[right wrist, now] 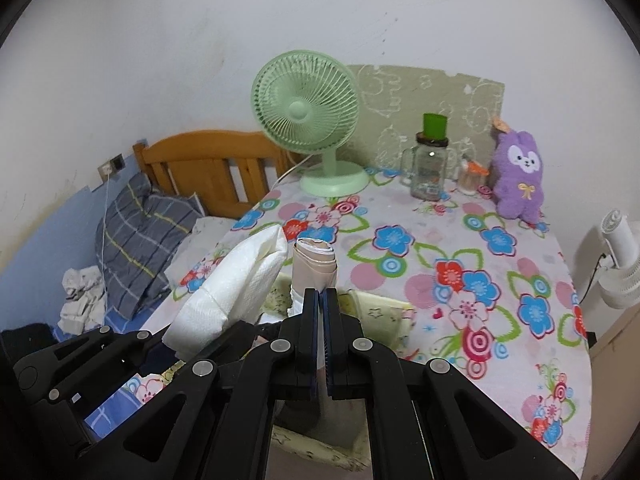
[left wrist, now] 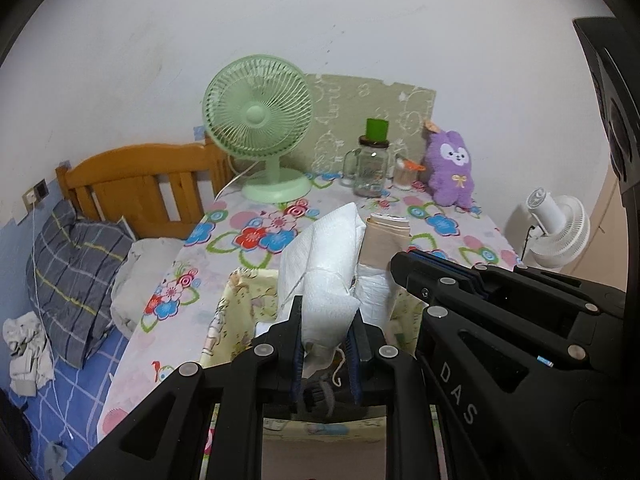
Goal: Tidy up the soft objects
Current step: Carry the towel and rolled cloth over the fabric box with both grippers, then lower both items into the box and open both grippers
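White quilted cloth (left wrist: 324, 280) sits clamped in your left gripper (left wrist: 326, 344), and your right gripper (right wrist: 322, 320) is pinched tight on a beige rolled cloth (right wrist: 314, 264). Both hang over the yellow fabric bin (left wrist: 240, 304) on the floral worktop (right wrist: 460, 248). Lower each into the bin, then release.

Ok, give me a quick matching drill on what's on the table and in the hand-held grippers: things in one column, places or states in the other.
Things:
1. white padded bundle
2. beige fabric roll
3. purple plush rabbit
4. green fan

States:
a. against the wall, far right of the table
b. clamped in the left hand-held gripper
c. standing at the table's back left
d. pinched in the right hand-held gripper

Pairs: 1-b, 2-d, 3-a, 4-c
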The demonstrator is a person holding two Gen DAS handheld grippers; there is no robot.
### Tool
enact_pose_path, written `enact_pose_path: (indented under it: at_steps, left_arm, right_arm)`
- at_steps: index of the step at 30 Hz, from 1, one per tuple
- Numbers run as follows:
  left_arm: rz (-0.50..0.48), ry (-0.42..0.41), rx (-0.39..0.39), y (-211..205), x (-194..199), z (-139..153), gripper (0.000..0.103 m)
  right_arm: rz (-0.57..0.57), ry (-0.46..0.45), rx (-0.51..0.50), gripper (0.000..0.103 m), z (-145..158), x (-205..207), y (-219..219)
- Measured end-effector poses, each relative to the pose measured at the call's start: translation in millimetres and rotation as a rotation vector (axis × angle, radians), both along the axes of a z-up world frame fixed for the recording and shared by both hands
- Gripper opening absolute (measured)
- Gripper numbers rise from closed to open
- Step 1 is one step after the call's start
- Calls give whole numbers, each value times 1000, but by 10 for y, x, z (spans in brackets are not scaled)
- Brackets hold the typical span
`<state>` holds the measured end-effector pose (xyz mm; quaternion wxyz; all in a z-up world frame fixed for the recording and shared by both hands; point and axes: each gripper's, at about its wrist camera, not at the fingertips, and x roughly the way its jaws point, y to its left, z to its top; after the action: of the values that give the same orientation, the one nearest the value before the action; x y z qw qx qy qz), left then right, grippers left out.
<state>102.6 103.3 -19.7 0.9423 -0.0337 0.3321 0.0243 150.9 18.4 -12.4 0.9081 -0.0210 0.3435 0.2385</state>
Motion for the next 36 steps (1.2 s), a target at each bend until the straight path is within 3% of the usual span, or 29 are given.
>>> enact_pose_path:
  at_steps: [11, 13, 20, 24, 29, 31, 33, 35, 36]
  left_arm:
    - [45, 94, -48, 232, 145, -351, 21]
    - [47, 106, -66, 256, 155, -395, 30]
    - [37, 145, -65, 259, 230, -533, 38]
    - [39, 162, -64, 248, 257, -604, 55]
    - [28, 172, -46, 205, 279, -634, 67]
    - [17, 179, -40, 184, 273, -641, 68]
    - [9, 188, -52, 175, 266, -651, 69]
    - [5, 184, -53, 154, 250, -636, 69]
    - [4, 179, -51, 140, 237, -620, 70]
  right_arm:
    - [41, 81, -55, 5, -355, 167, 283]
    - [52, 95, -61, 5, -404, 193, 320]
    - [62, 128, -79, 5, -560, 264, 359]
    - [68, 145, -109, 6, -641, 309, 365]
    - [80, 149, -118, 7, -689, 322, 341]
    - [88, 157, -131, 15, -700, 319, 333]
    - [87, 157, -144, 33, -696, 307, 320]
    - [83, 162, -123, 60, -689, 297, 276]
    - [82, 169, -107, 63, -685, 292, 253]
